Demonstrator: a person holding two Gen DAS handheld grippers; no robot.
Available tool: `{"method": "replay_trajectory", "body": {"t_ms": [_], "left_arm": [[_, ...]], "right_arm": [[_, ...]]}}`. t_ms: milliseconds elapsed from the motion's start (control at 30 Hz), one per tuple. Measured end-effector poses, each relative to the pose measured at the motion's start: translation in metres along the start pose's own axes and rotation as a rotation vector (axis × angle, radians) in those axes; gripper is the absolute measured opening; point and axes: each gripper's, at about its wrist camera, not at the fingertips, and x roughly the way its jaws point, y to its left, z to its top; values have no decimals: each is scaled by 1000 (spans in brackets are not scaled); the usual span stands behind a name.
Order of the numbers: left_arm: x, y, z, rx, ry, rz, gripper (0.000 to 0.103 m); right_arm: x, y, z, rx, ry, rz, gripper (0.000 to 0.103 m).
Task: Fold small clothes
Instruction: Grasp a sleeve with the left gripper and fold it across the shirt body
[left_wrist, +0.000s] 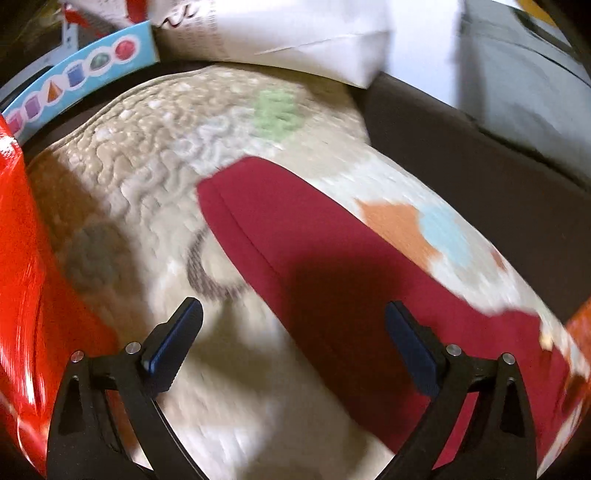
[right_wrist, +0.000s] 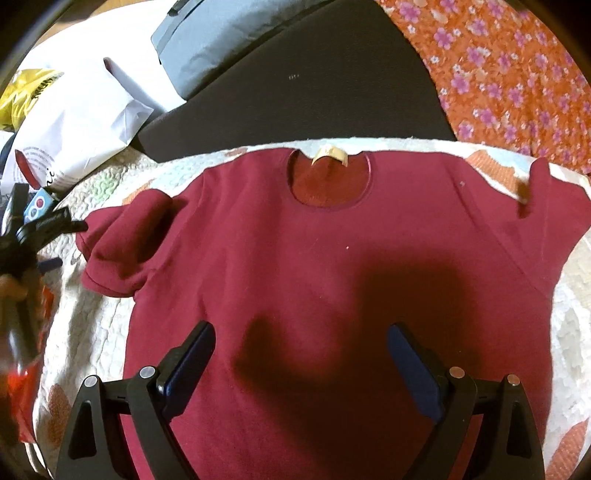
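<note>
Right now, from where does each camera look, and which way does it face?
Left wrist: sits low over the quilted mat, facing across the maroon T-shirt sleeve toward a white bag; left gripper jaws open.
Right wrist: sits above the shirt's body, facing its collar label; right gripper jaws open, the left gripper at frame's left.
Shared: shirt, mat, bag.
</note>
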Motion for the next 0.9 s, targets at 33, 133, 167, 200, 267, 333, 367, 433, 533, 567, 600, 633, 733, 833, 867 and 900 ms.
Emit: {"method": "replay_trajectory", "body": {"t_ms": [33, 133, 167, 200, 267, 333, 367, 433, 533, 567, 600, 633, 733, 833, 867, 900], "left_arm": [[8, 4, 5, -13, 11, 6, 99], [32, 16, 13, -74, 27, -8, 78], [32, 17, 15, -78, -18, -5, 72], [31, 17, 15, -73, -70, -32, 46], [34, 15, 16, -46, -76, -10, 30], [32, 14, 18, -16, -82, -7, 10], [30, 14, 19, -10, -71, -20, 8], [12, 10, 22, -8, -78, -68, 7], [-38, -12, 21, 31, -126, -181, 6], [-59, -28, 17, 56, -134, -240, 6], [-76, -41, 14, 83, -138, -282, 6], [-91, -56, 10, 112, -143, -318, 6], [-142, -105, -19, 196, -157, -470, 6], [-162, -161, -68, 269, -103, -599, 6], [-160, -180, -85, 294, -73, -632, 6], [-157, -197, -102, 320, -49, -651, 6]], "right_arm": [[3, 0, 0, 1, 6, 4, 94], [8, 0, 1, 4, 18, 16, 94], [8, 0, 0, 1, 19, 15, 94], [9, -1, 1, -4, 20, 10, 94], [10, -3, 0, -8, 21, 2, 94], [9, -6, 0, 6, 21, 3, 94], [9, -8, -1, 18, 23, 8, 94], [7, -12, -2, 35, 26, 16, 94], [0, -18, -1, 51, 13, 19, 94], [-4, -21, 0, 56, 7, 20, 94], [-7, -24, 0, 61, 1, 20, 94], [-12, -28, 1, 68, -7, 19, 94], [-28, -45, 2, 97, -34, 4, 94], [-42, -64, 4, 128, -55, -15, 94], [-46, -73, 4, 141, -63, -25, 94], [-51, -82, 3, 152, -69, -37, 94]]}}
